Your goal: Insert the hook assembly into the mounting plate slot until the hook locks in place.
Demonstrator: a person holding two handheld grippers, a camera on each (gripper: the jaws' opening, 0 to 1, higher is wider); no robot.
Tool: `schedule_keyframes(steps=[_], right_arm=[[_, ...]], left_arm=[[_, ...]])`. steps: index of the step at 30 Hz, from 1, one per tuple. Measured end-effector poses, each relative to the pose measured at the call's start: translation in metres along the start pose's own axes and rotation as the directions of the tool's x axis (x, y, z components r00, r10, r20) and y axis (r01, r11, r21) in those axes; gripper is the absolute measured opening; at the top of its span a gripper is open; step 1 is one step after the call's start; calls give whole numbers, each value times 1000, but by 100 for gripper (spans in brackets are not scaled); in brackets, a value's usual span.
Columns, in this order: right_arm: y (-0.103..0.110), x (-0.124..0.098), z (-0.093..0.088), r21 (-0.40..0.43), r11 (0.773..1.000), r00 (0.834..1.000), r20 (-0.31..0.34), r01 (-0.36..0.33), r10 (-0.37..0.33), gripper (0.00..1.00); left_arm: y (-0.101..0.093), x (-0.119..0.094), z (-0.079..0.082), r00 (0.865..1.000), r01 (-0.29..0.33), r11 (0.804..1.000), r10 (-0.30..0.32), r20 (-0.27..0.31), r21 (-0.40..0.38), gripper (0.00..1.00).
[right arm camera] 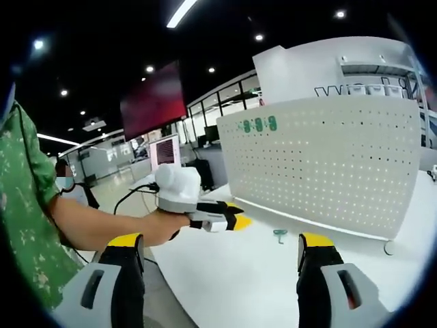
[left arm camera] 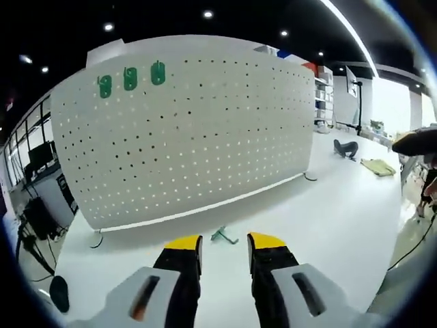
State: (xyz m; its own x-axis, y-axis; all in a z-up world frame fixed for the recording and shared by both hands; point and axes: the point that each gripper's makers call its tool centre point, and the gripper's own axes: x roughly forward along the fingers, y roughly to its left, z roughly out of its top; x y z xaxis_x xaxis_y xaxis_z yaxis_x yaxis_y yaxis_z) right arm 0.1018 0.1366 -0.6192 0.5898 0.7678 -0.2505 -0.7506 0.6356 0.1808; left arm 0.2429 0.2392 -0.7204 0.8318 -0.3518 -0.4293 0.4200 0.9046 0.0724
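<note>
You have not started the insertion yet, as far as these views show. The small green metal hook [left arm camera: 224, 236] lies loose on the white worktop [left arm camera: 328, 212], just ahead of your left claw [left arm camera: 224, 247], between its two yellow-tipped jaws in the line of sight but not touched by them. In the right gripper view the same hook [right arm camera: 280, 235] sits on the worktop [right arm camera: 225, 273] in front of the board, well apart from your right claw [right arm camera: 222, 253].

Your left claw stands open, its jaws spread with nothing between them. Your right claw is open too, spread wide and empty. In the right gripper view your left claw [right arm camera: 235, 217] comes in from the left, held in your hand [right arm camera: 158, 227], reaching towards the hook.

The mounting plate is the large white perforated pegboard [left arm camera: 198, 130] standing upright on small feet across the worktop; it also shows in the right gripper view [right arm camera: 321, 160]. Three green hooks [left arm camera: 130, 80] already hang in a row near its upper left corner, seen again in the right gripper view [right arm camera: 258, 125]. So three places appear filled, and the loose hook is what is left.

What remains, in my judgement, is the whole sequence for this hook: close on it, lift it, carry it to a free slot on the pegboard, and press it in until it locks. Keep the board and hook both in sight as you go.
</note>
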Motion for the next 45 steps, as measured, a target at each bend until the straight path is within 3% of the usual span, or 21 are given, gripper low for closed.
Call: schedule_keyframes(steps=[8,21,32,45], right_arm=[[-5,5,-3,22,999,999,1,38,-38,95],[-19,17,-8,59,993,995,-17,102,-101,95],[-34,22,-10,72,987,989,-39,144,-142,95],[-47,28,-15,88,981,984,-63,171,-165,95]], left_arm=[[7,24,0,997,73,992,-72,-19,103,25],[11,76,-21,979,190,960,-171,-109,206,21],[14,111,-38,967,231,949,-199,-158,217,19],[12,134,-56,955,260,942,-218,-203,214,16]])
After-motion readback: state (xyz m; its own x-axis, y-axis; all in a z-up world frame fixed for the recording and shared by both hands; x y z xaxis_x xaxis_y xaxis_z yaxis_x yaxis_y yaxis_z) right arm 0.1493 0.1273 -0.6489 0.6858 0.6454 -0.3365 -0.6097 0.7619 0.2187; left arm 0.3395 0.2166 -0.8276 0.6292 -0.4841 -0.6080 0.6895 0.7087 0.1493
